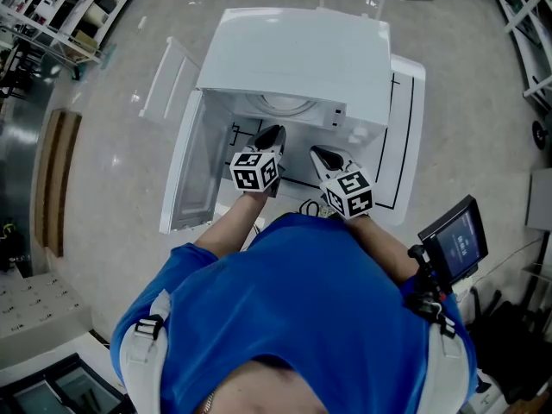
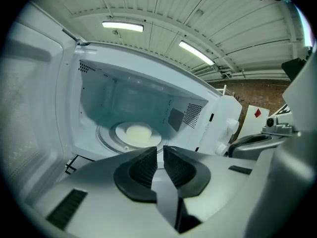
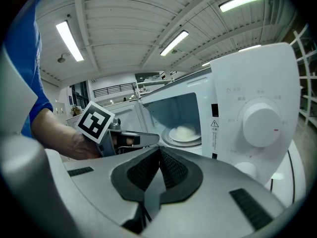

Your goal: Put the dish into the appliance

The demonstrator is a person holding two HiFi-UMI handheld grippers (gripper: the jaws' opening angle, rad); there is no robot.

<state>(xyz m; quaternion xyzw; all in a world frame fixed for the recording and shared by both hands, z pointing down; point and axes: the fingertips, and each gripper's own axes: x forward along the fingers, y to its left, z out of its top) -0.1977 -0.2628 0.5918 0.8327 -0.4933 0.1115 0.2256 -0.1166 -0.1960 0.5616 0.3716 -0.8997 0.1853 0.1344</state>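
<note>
And there was the dish (image 2: 138,132), a pale plate with a pale mound on it, sitting on the round turntable (image 2: 105,137) inside the white microwave (image 1: 293,59). The door (image 1: 191,175) hung wide open, at the left in the head view. The microwave stood on a white counter (image 1: 407,136) marked with black lines. Both grippers were out in front of the open cavity, side by side, neither one touching the dish. The left gripper (image 2: 160,149) pointed straight into the cavity, its fingers drawn close with just a thin slit between them and nothing in that slit. The right gripper (image 3: 159,149) sat before the control panel, the big round dial (image 3: 260,125) off to its right. Its fingers were pressed together at the tips, and empty. A person in a blue shirt (image 1: 302,309) held the pair of them low over the counter's near edge.
</note>
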